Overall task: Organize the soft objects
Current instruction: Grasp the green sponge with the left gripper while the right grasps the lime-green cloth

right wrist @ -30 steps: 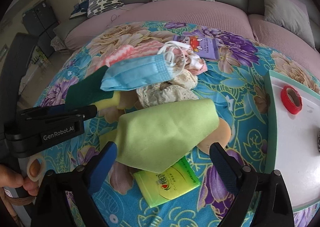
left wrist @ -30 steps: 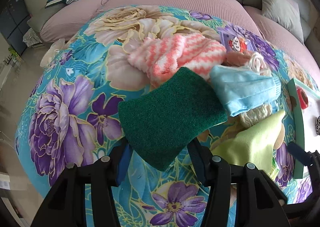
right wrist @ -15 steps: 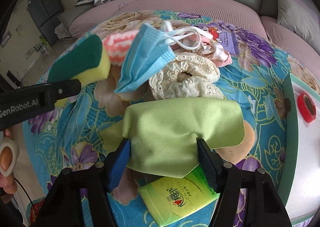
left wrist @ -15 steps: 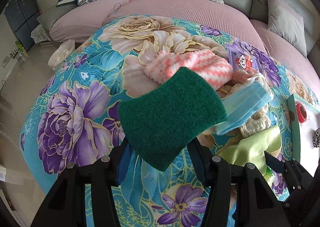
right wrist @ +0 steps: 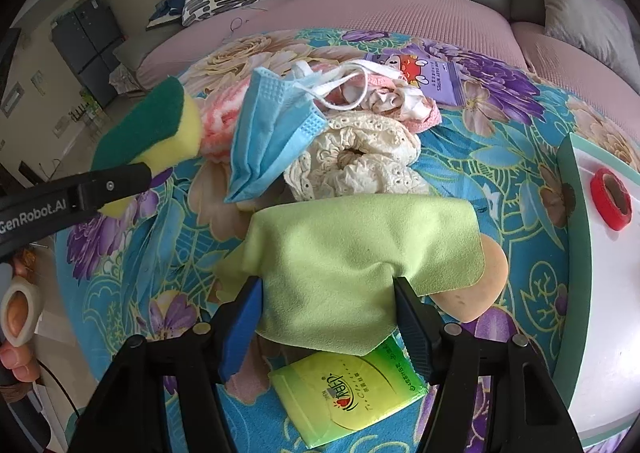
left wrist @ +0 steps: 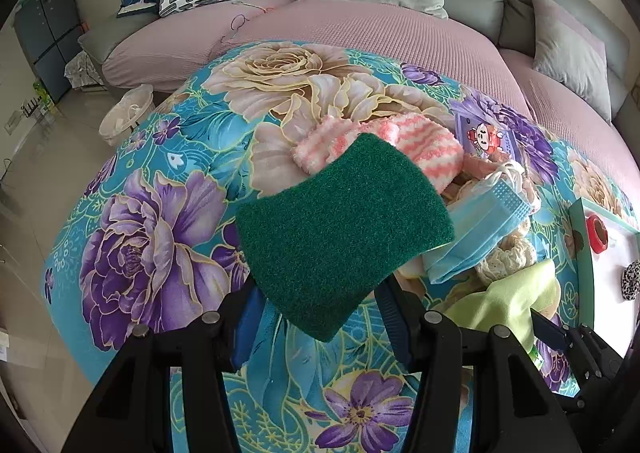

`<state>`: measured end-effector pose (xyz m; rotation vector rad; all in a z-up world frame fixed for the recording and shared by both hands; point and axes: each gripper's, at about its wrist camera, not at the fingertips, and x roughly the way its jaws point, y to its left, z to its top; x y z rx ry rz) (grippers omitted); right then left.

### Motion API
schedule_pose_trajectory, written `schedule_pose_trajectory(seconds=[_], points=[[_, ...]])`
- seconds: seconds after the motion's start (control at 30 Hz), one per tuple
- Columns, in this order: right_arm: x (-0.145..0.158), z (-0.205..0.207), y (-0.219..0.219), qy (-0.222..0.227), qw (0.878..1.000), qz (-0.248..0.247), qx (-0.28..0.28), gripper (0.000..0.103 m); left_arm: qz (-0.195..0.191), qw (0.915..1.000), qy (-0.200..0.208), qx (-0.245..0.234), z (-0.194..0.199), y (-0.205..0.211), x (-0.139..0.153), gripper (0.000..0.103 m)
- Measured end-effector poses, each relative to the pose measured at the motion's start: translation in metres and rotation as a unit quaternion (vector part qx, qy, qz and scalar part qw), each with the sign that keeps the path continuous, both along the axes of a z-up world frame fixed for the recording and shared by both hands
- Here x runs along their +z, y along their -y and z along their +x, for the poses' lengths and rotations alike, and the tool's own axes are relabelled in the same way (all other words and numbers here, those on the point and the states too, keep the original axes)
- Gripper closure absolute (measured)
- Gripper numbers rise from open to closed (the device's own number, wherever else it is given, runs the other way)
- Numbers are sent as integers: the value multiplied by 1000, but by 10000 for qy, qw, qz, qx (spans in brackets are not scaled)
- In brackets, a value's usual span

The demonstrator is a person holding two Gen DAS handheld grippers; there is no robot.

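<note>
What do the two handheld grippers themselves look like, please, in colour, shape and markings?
The left gripper and the right gripper look alike: matte black angular plastic frames with round silver bolts, each ending in two flat fingers with ribbed blue pads. The right wrist view shows white "GenRobot.AI" lettering along the left gripper's side. No cables show.

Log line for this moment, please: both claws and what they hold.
left claw: shut on sponge | right claw: shut on green cloth | pile: face mask, lace cloth on table
</note>
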<state>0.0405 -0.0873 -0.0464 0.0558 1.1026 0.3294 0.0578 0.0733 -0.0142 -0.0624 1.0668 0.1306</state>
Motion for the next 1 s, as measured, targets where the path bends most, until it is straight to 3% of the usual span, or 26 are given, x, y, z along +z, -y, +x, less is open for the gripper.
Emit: schedule_pose_trajectory(seconds=[0.17,0.33,0.6,0.67,0.83,1.0], points=[[1,0,-2,80,9999,-137,-17,34,1,10000,-16,-9,0,0,-1,46],[6,-2,-3,238,9993,-284,-15,25,-9,10000,-13,16,0,-1,-1,46],[18,0,1,568,9981,-155,-161,26,-8,10000,-9,-15,0,0,0,46],[16,2,0,528,9984,-151,-158,35,-1,10000,-12,-35,0,1,0,46],[9,7,2,454,9984,-219,-265,69,4,10000,-20,-78,1,3,-1,46],[9,10,12,430,9978,-115,-489,88,-2,10000,-25,-89,1,3,-1,46]])
